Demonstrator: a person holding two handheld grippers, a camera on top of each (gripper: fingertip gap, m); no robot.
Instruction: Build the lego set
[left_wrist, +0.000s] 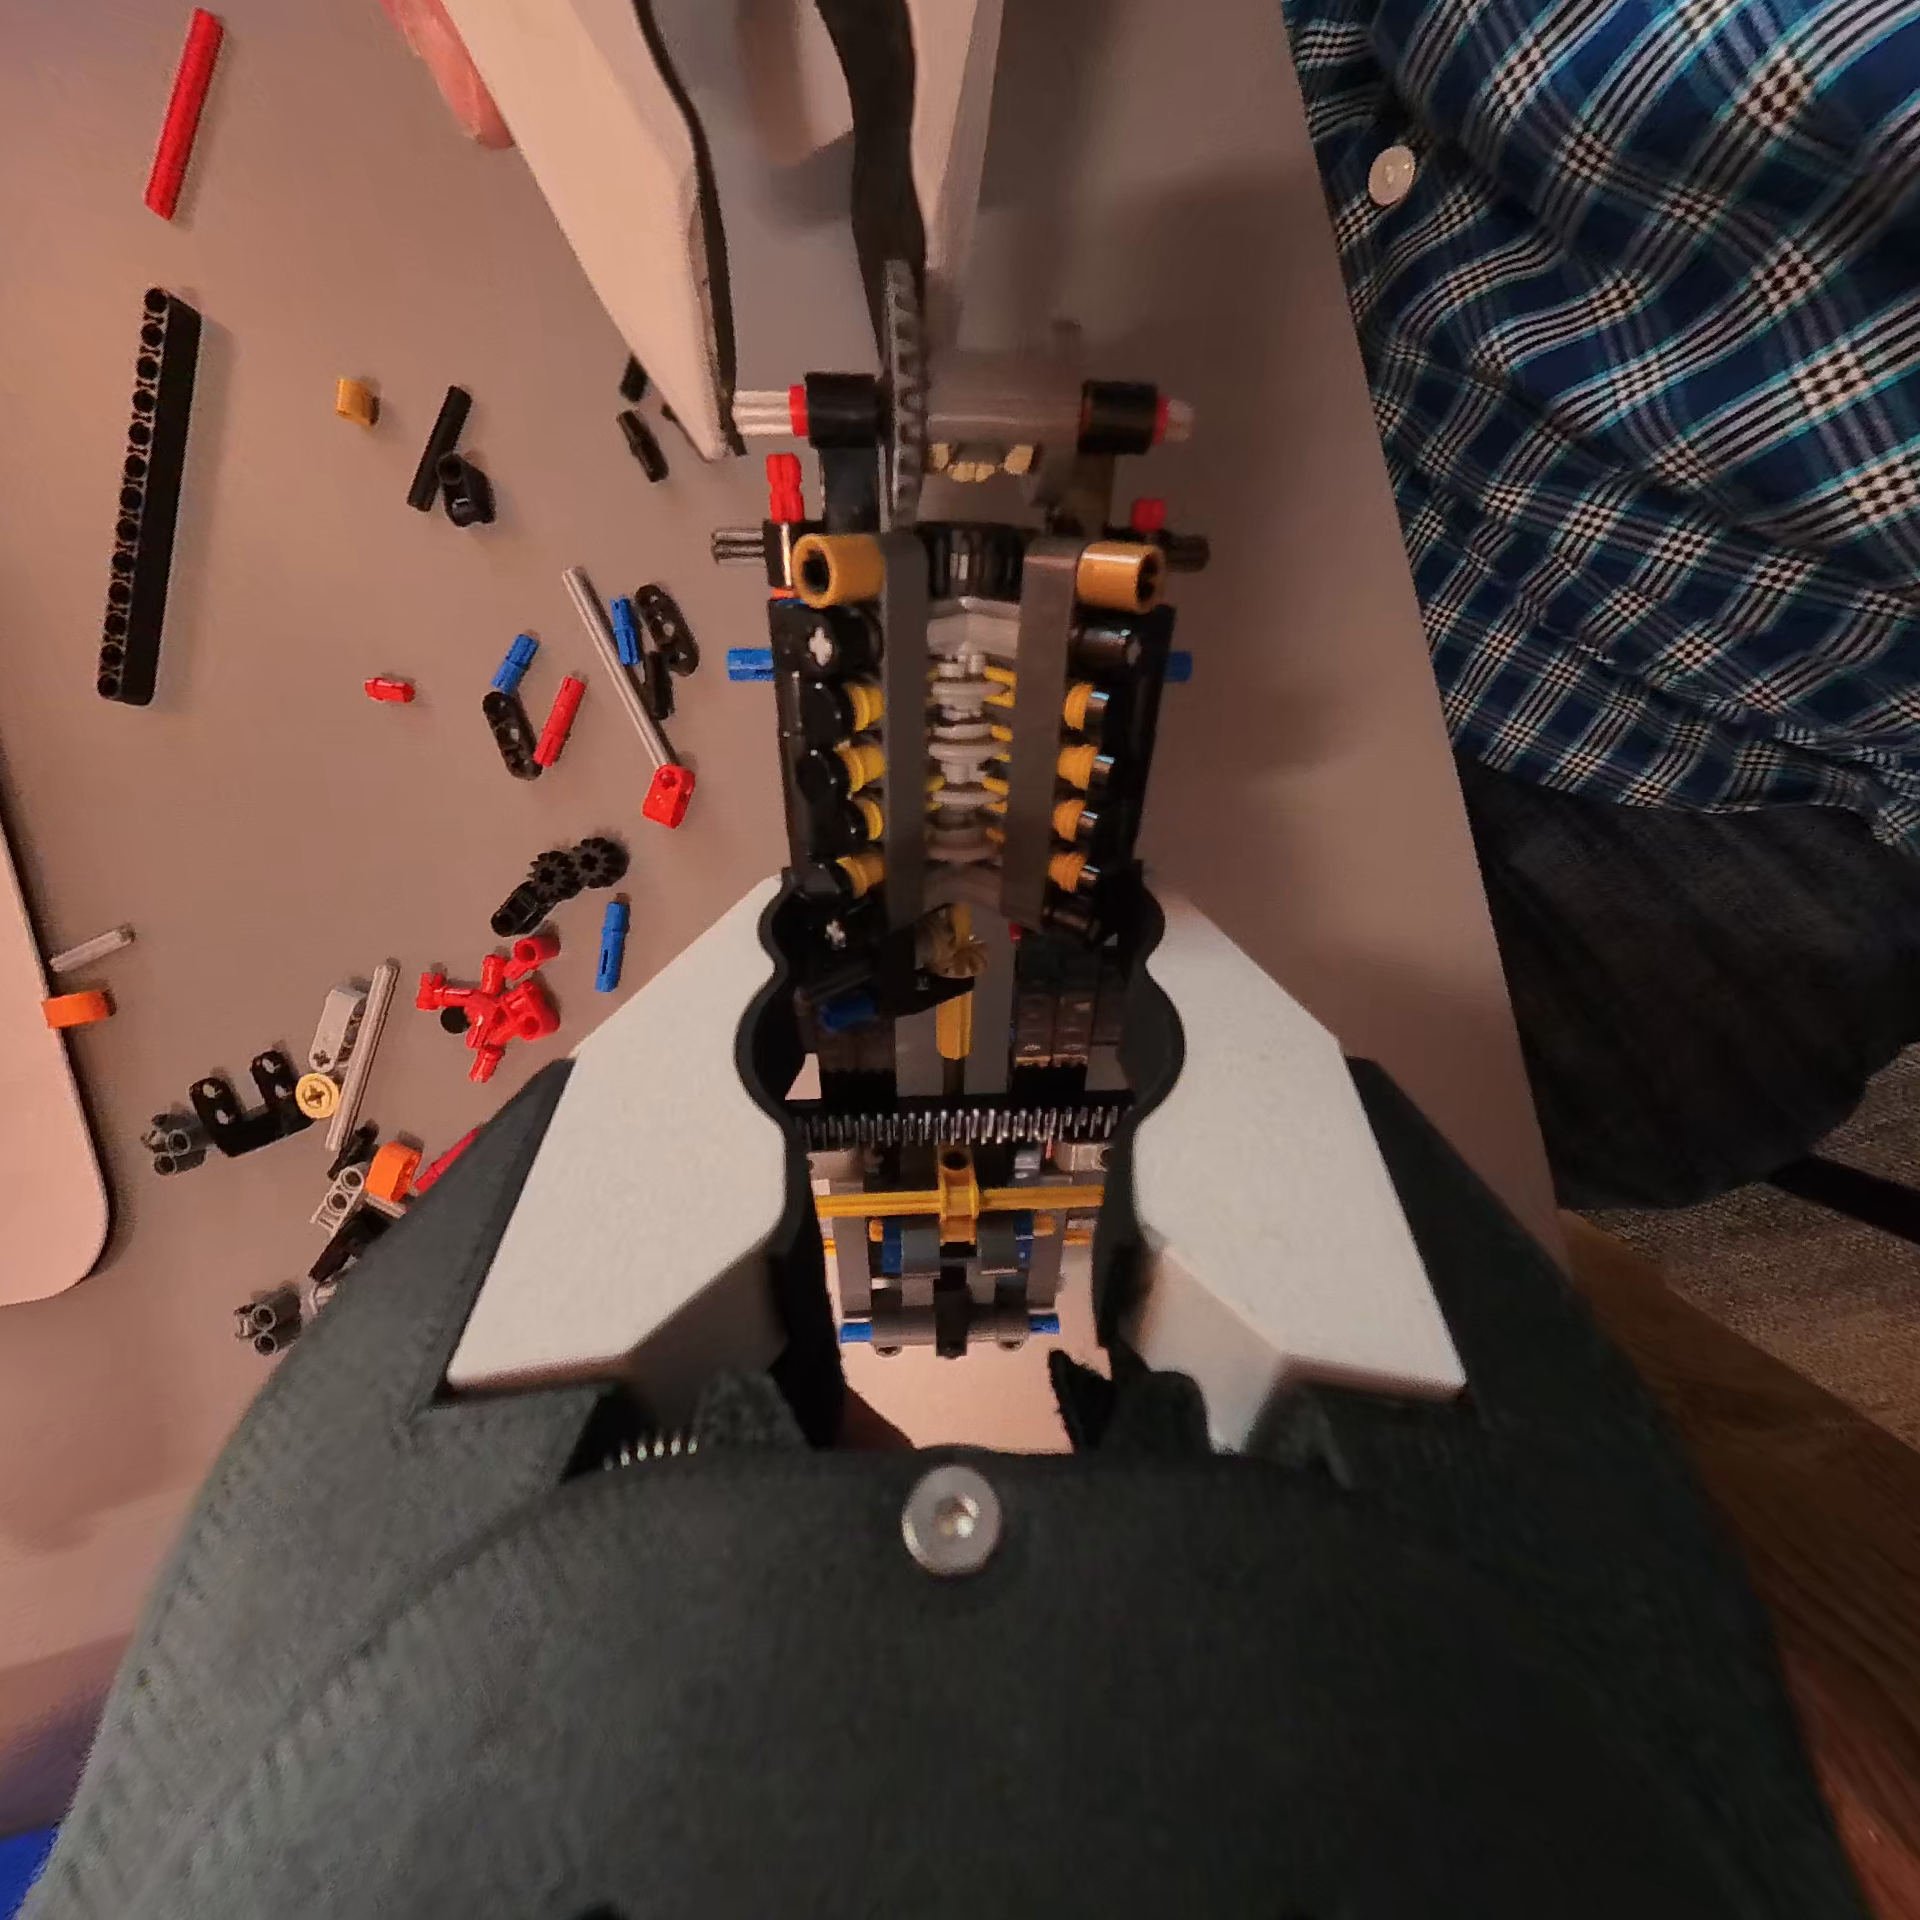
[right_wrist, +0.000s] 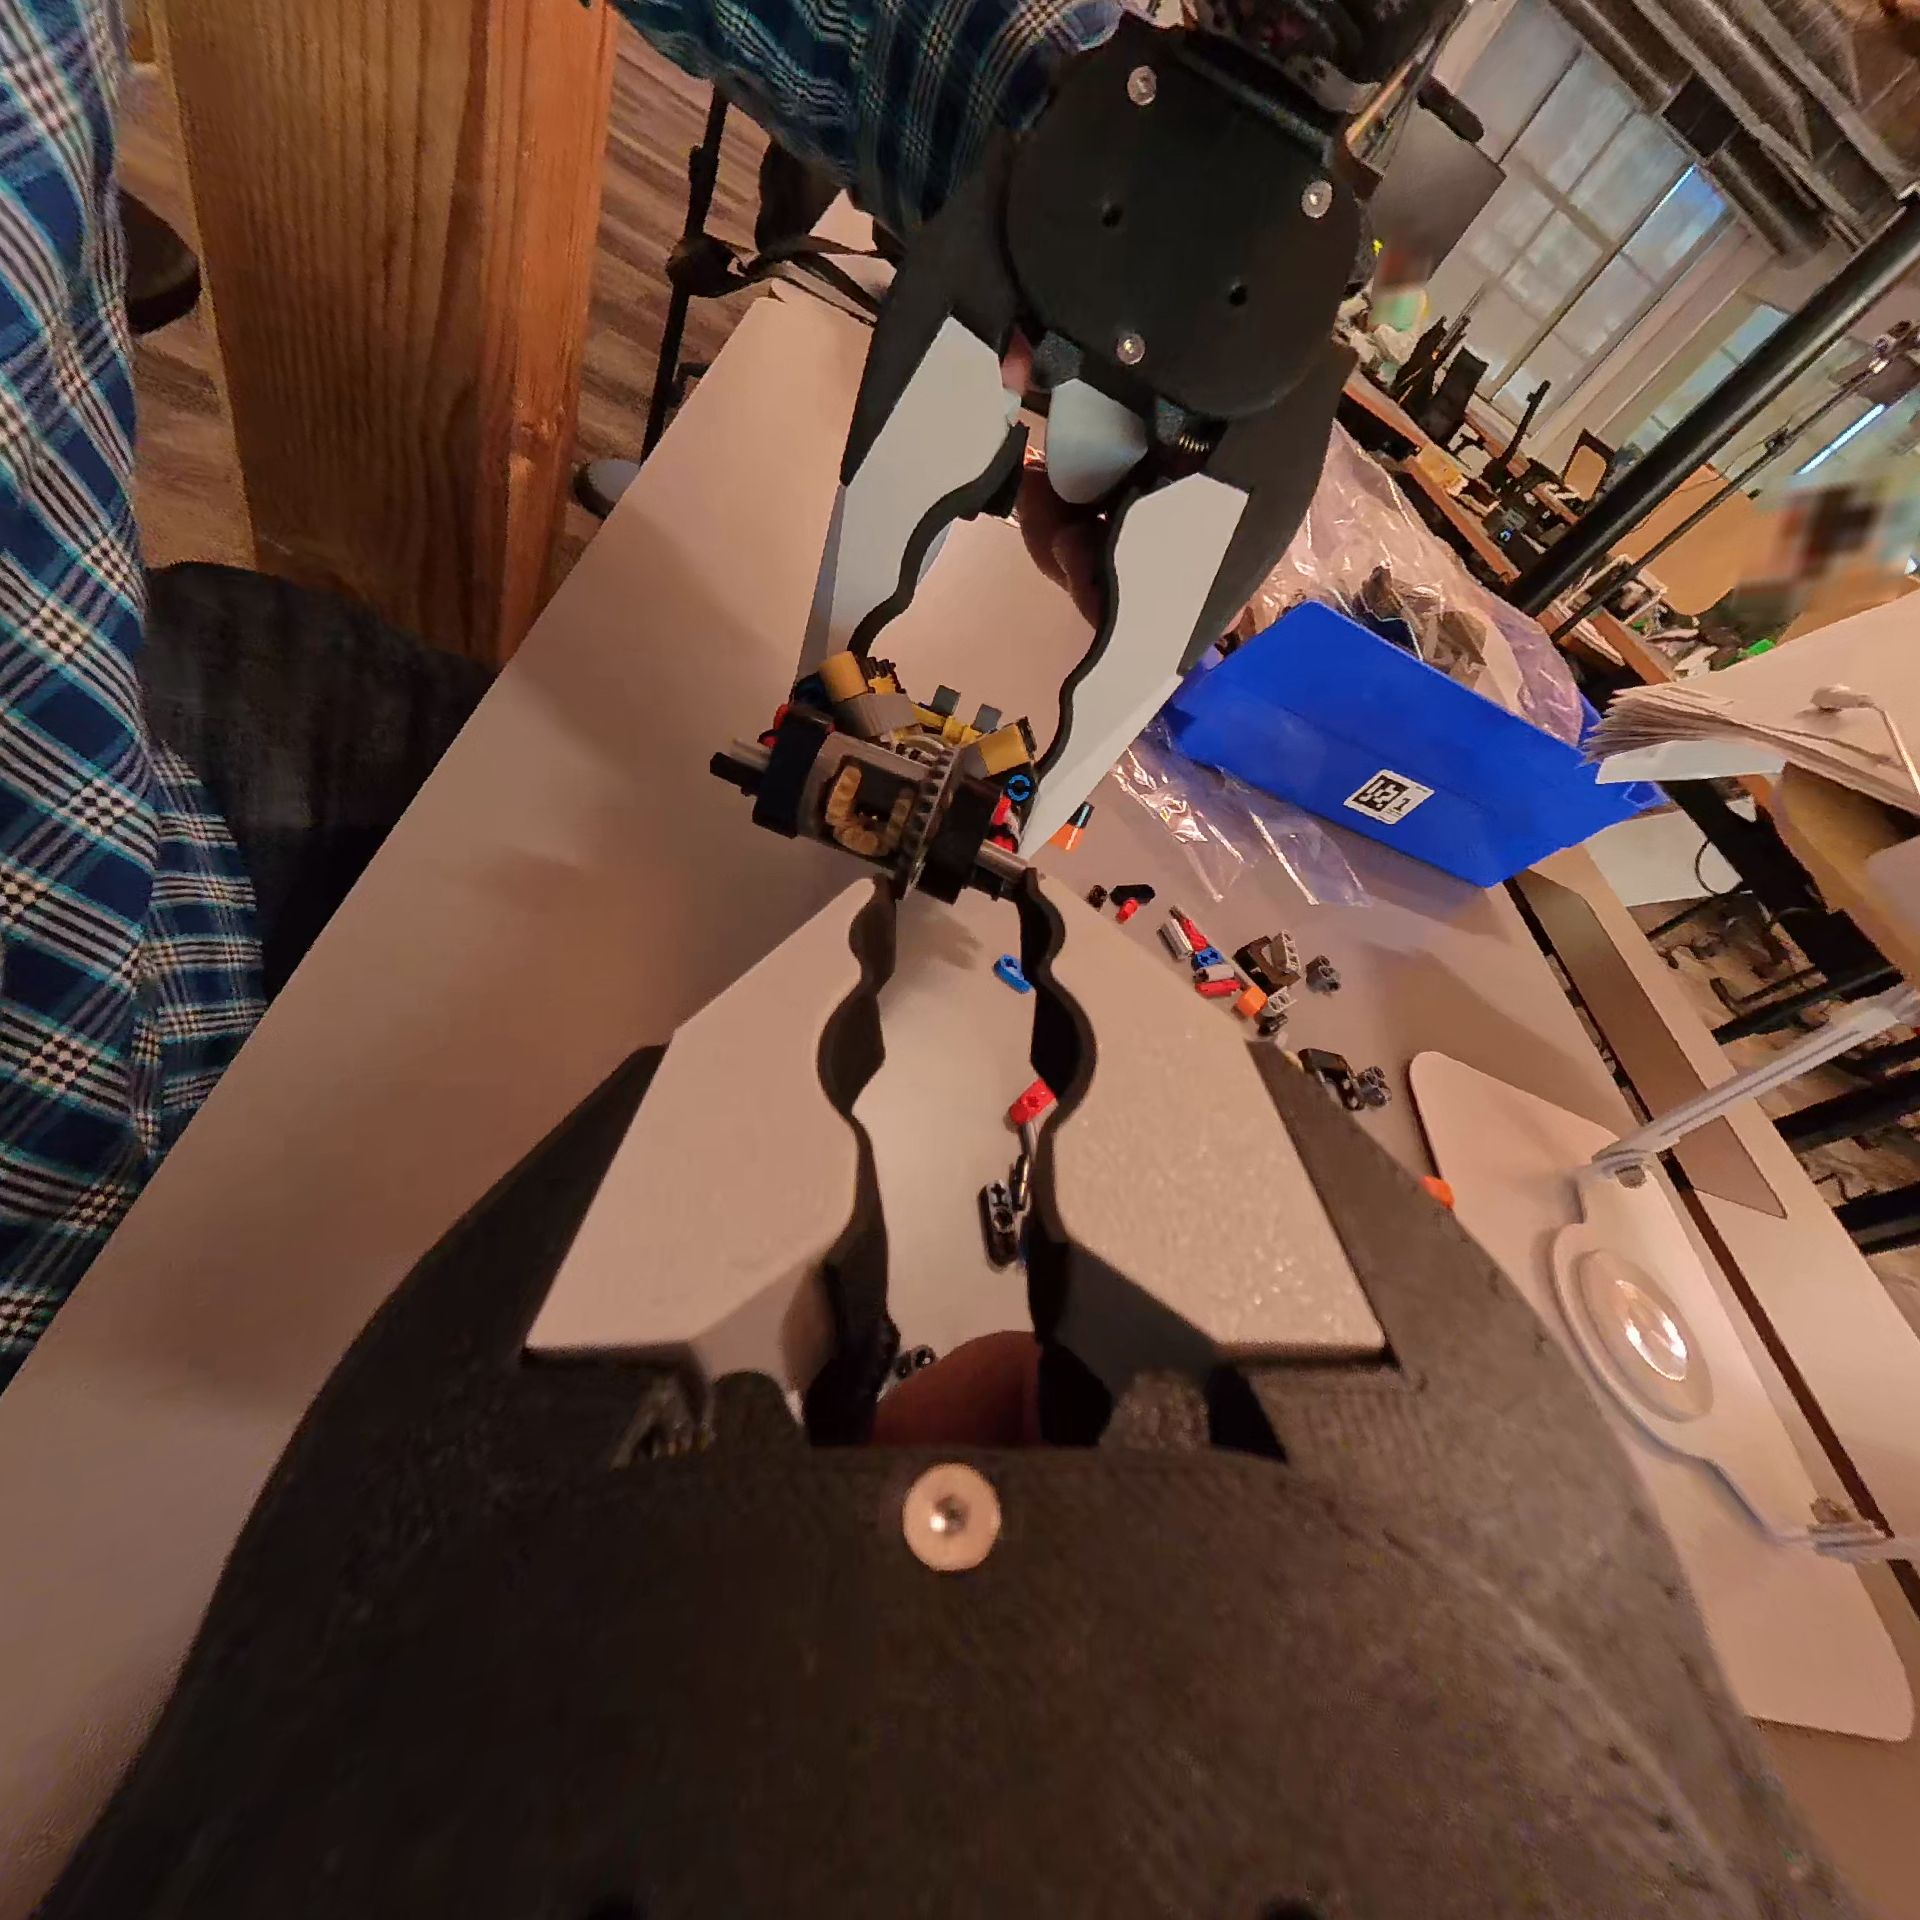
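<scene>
The lego assembly (left_wrist: 966, 727) is a black, grey and yellow Technic engine block with a grey gear (left_wrist: 902, 384) at its far end. My left gripper (left_wrist: 961, 894) is shut on its near part and holds it above the table. In the right wrist view the left gripper (right_wrist: 925, 753) reaches down from above with the assembly (right_wrist: 883, 769) in it. My right gripper (right_wrist: 951, 888) has its tips closed around the gear (right_wrist: 914, 821) and the axle end. Its white fingers (left_wrist: 644, 208) show at the top of the left wrist view.
Several loose pieces (left_wrist: 520, 727) lie on the grey table (left_wrist: 312, 312), with a long black beam (left_wrist: 145, 499) and a red beam (left_wrist: 185, 109). A blue bin (right_wrist: 1382, 727), a magnifier stand (right_wrist: 1642, 1340), a wooden post (right_wrist: 395, 312) and a person's plaid shirt (left_wrist: 1610, 416) are nearby. About 7 cm separates my left fingertips from my right. The long black beam (left_wrist: 145, 499) is about 20 cm from both grippers' fingertips.
</scene>
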